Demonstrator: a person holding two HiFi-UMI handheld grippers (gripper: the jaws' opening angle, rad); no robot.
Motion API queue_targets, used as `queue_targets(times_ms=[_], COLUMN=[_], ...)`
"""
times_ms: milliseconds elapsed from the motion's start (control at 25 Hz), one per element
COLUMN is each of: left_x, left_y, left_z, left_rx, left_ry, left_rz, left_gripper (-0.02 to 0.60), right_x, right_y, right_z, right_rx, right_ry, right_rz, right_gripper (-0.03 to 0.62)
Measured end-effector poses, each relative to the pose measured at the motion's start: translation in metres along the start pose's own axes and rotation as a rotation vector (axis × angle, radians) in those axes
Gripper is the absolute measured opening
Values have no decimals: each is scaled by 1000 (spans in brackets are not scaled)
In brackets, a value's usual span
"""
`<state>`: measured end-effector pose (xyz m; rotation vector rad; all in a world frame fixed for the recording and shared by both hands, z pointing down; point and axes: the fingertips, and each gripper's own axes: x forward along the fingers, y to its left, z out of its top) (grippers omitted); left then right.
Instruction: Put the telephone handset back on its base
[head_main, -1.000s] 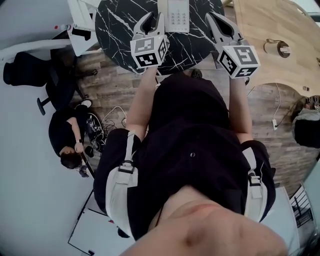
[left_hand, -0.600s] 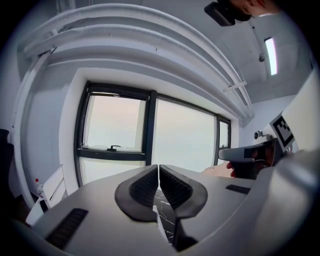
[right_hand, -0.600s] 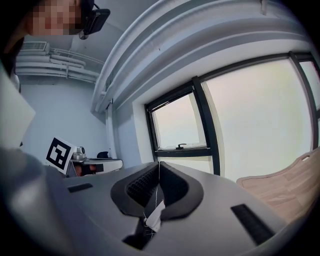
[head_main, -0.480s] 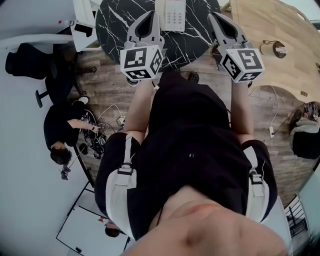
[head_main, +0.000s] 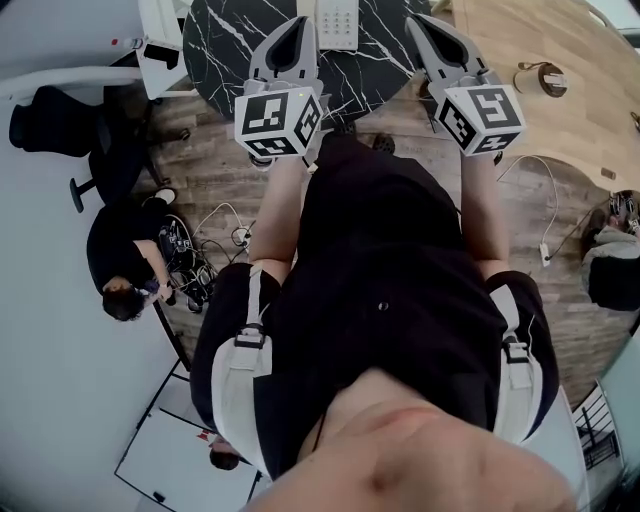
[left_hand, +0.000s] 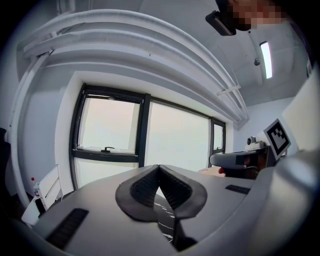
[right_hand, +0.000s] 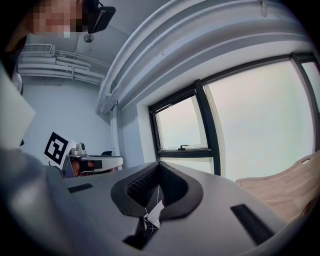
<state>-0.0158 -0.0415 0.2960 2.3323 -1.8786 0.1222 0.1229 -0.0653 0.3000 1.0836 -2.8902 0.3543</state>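
Head view looks steeply down on a grey-brown plank floor (head_main: 215, 175). The person in black clothing (head_main: 390, 270) who holds the tools fills the middle of it. At the far edge stands a round black counter with white marble veins (head_main: 232, 42), and a pale wooden counter (head_main: 565, 135) curves along the far right. A second person in black (head_main: 125, 265) sits on the floor at the left, with a black office chair (head_main: 50, 125) farther off.

The left claw (head_main: 300, 22) reaches over the near rim of the black counter, and its square-marked cube (head_main: 278, 122) faces up. In the left gripper view the two ribbed pads of the left claw (left_hand: 159, 167) are pressed together at their tips with nothing between them; only veined counter shows through the slot below. The right claw (head_main: 412, 20) hangs at the black counter's right rim. In the right gripper view the right claw (right_hand: 159, 164) is likewise pressed together and pinches nothing.

The white telephone with a grey keypad (head_main: 338, 22) lies on the black counter between the two claws, touching neither, and is cut off by the far edge. Its handset cannot be told apart from the base. A small round object (head_main: 545, 80) sits on the wooden counter.
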Motion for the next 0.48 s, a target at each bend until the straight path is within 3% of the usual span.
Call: queue_targets(times_ms=[480], left_x=[-5], left_y=[-19], left_z=[0], left_rx=[11], left_ry=[0], left_rz=[-33], left_gripper=[15], right_x=[-18], right_y=[0], right_z=[1], right_rx=[-12], right_ry=[-13], right_rz=[-15], right_gripper=[29])
